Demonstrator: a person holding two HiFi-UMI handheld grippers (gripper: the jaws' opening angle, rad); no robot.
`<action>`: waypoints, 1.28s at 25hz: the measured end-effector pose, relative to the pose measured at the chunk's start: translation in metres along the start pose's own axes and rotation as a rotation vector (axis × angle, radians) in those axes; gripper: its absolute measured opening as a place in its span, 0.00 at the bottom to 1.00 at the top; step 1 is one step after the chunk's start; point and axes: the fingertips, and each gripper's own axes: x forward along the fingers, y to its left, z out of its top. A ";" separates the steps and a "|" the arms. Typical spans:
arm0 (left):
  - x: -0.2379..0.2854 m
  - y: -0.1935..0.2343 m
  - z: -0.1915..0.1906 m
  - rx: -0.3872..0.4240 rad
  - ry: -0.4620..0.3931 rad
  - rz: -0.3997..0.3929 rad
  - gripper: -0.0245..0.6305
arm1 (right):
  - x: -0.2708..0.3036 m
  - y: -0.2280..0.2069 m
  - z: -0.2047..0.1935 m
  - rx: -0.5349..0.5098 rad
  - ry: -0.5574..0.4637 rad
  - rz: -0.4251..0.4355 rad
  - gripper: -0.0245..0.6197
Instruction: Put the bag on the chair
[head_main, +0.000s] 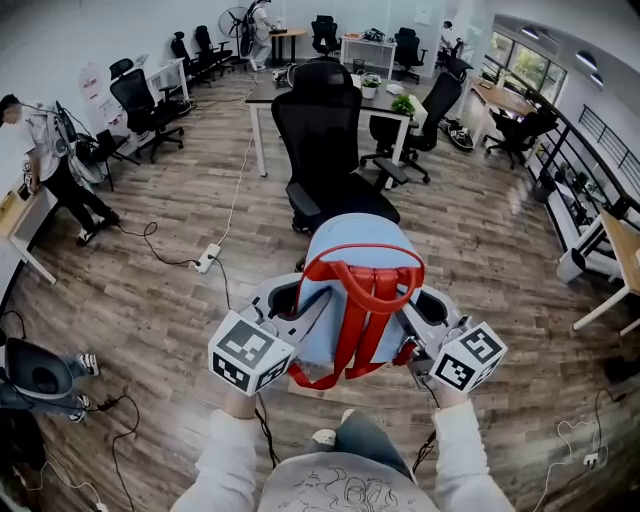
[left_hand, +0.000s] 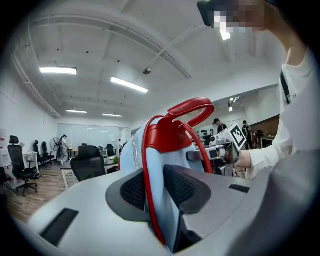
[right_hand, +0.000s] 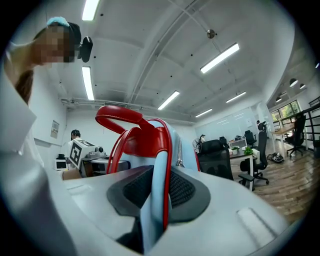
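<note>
A light blue bag (head_main: 352, 262) with red straps and a red top handle hangs in the air between my two grippers, above the wood floor. My left gripper (head_main: 300, 305) is shut on the bag's left edge (left_hand: 159, 197), blue fabric and red trim pinched between its pads. My right gripper (head_main: 415, 315) is shut on the bag's right edge (right_hand: 159, 195) in the same way. The black office chair (head_main: 325, 150) stands just beyond the bag, its seat partly hidden behind it.
A white-legged desk (head_main: 262, 100) with plants stands behind the chair. More black chairs and desks line the room. A power strip (head_main: 207, 258) and cables lie on the floor to the left. A person (head_main: 45, 165) stands at far left.
</note>
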 end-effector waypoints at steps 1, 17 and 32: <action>0.002 0.003 -0.002 -0.002 0.002 -0.001 0.19 | 0.002 -0.002 -0.002 0.002 0.002 -0.002 0.17; 0.100 0.104 0.000 -0.023 0.015 0.058 0.19 | 0.101 -0.113 0.011 0.007 0.017 0.051 0.17; 0.234 0.190 0.026 -0.019 -0.004 0.134 0.19 | 0.182 -0.257 0.049 -0.021 0.005 0.118 0.17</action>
